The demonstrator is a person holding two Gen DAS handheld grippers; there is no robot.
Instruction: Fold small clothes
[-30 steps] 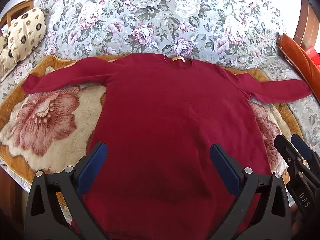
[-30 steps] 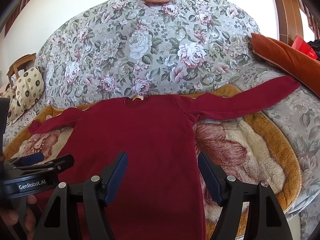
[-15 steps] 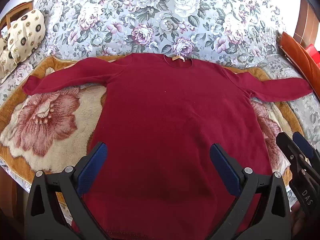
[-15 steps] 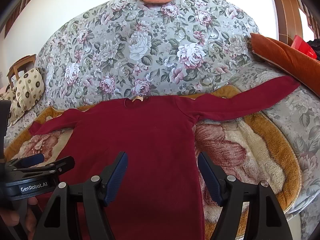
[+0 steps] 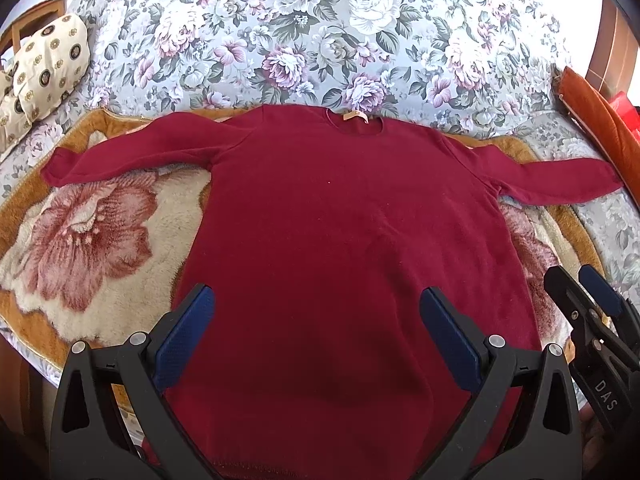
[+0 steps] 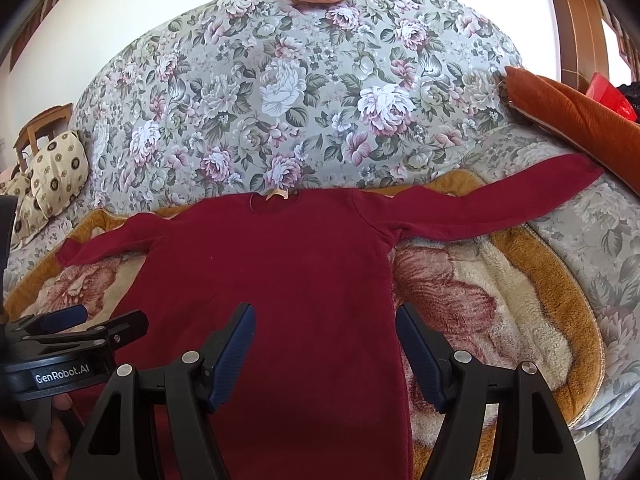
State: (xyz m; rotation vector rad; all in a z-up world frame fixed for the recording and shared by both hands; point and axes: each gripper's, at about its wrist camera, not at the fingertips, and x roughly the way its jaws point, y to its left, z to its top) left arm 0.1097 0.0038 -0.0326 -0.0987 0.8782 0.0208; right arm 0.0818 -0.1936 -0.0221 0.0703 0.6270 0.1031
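The dark red long-sleeved top point(image 5: 344, 248) is lying flat and unfolded, front side down or up not determinable, on a plush flower-patterned blanket point(image 5: 92, 248) that is covering a floral sofa point(image 5: 304, 40). Its neckline, with a small tan label point(image 5: 354, 117), is pointing away from both tools toward the sofa back; both sleeves are extending outward to either side.

The left gripper point(image 5: 318, 320) is hovering over the lower body of the top, jaws standing wide apart with nothing between the blue pads point(image 5: 186, 330). The garment's hem is sitting directly below and between its fingers; contact with the fabric cannot be confirmed. The left sleeve is lying ahead and to its left.

The right gripper point(image 6: 326, 344) is also standing spread and empty, positioned over the right side edge of the top, with bare blanket showing under its right finger. The right sleeve point(image 6: 500, 204) is stretching ahead and to its right, its cuff reaching an orange cushion point(image 6: 568, 116).

In the right wrist view, the left tool is appearing at far left, with a hand point(image 6: 36, 436) partly showing beneath it. A cream patterned pillow point(image 5: 44, 68) is resting far ahead-left.
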